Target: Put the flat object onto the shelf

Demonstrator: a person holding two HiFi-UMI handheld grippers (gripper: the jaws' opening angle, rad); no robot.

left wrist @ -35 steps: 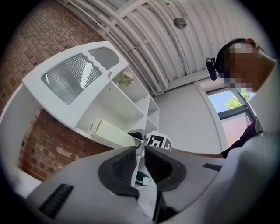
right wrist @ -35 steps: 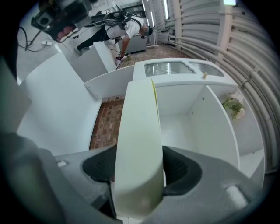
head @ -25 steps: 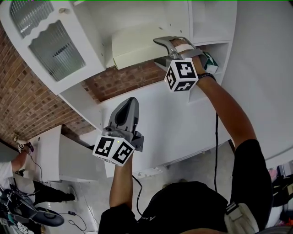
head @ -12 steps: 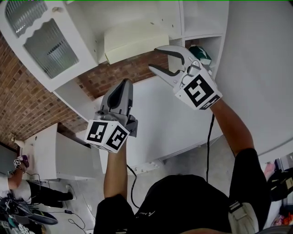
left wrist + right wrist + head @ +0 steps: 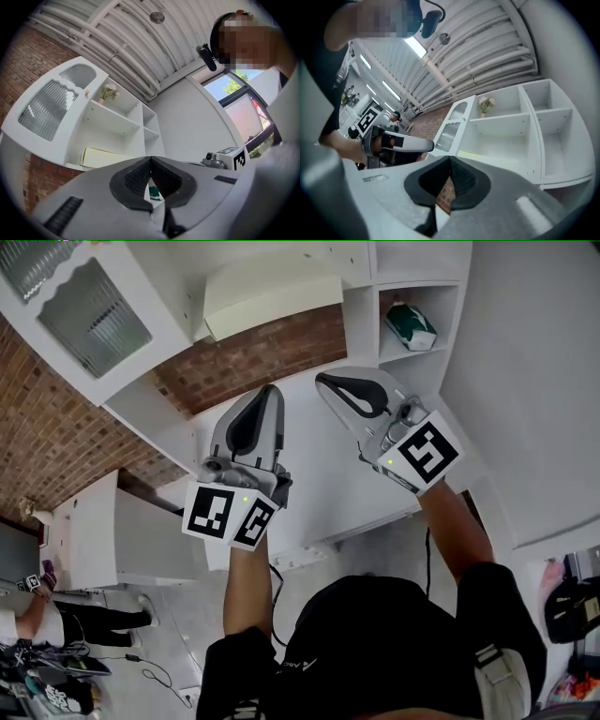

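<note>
The flat object, a green and white packet (image 5: pixel 410 326), lies in a small cubby of the white shelf unit (image 5: pixel 361 322) at the top right of the head view. A sliver of the packet (image 5: pixel 153 192) shows under the pads in the left gripper view. My right gripper (image 5: pixel 323 381) hangs below and left of that cubby, shut and empty. My left gripper (image 5: pixel 270 392) stands beside it in front of the white cabinet face, also shut on nothing. Both grippers' pads meet in their own views, the left gripper (image 5: pixel 150 161) and the right gripper (image 5: pixel 450 161).
A long cream box (image 5: pixel 272 294) lies on the wider shelf left of the cubby, above a strip of brick wall (image 5: pixel 253 360). A glass-paned cabinet door (image 5: pixel 80 310) stands open at the left. A small flower vase (image 5: pixel 486 104) sits on an upper shelf.
My right gripper drew back and down from the cubby, leaving the green packet inside, and its jaws went from wide open to shut. The left gripper stayed shut and barely moved.
</note>
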